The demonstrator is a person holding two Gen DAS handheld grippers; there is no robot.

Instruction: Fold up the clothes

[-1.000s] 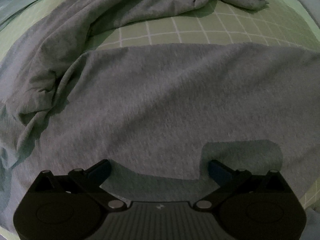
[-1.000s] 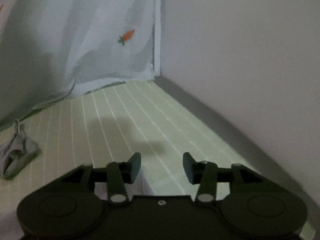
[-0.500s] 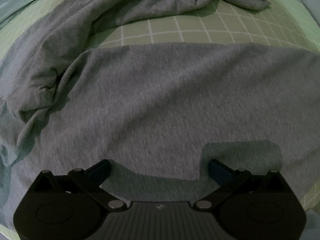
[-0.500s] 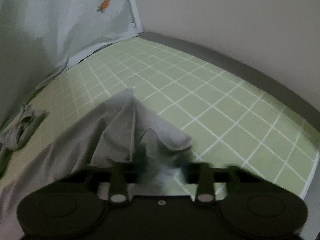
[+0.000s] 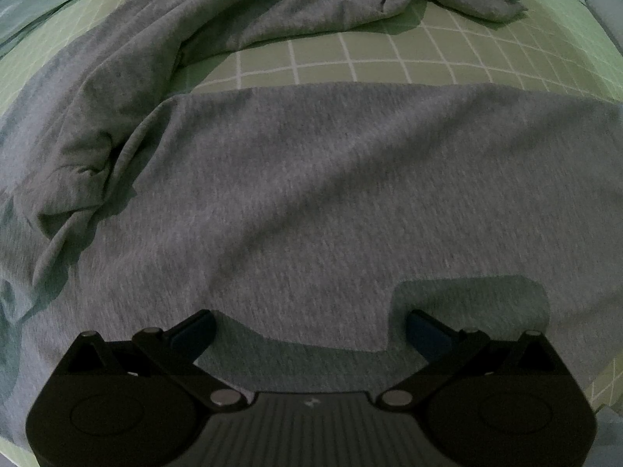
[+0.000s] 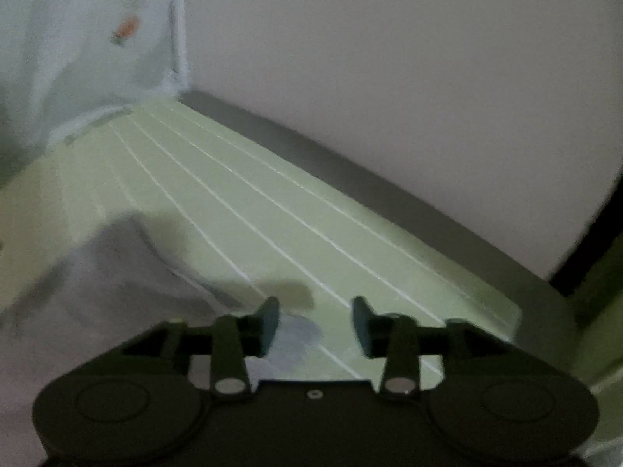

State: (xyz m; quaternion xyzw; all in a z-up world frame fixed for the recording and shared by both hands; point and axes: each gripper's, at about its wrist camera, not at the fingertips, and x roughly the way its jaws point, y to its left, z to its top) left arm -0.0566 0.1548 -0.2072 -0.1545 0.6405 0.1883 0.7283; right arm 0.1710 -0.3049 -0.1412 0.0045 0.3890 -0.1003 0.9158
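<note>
The left gripper (image 5: 311,323) hangs with jaws apart over the grey garment (image 5: 311,194) spread on the bed (image 5: 389,66), while the right gripper (image 6: 315,321), jaws opening and empty beside the garment's corner (image 6: 128,272), likely needs 1 fresh pinch before folding.

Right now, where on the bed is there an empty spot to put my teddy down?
Bare green checked sheet lies between the flat gray garment and its bunched part. More bare sheet runs along the wall, beyond the opening right gripper, nothing between its jaws. Under the left gripper is all cloth.
</note>
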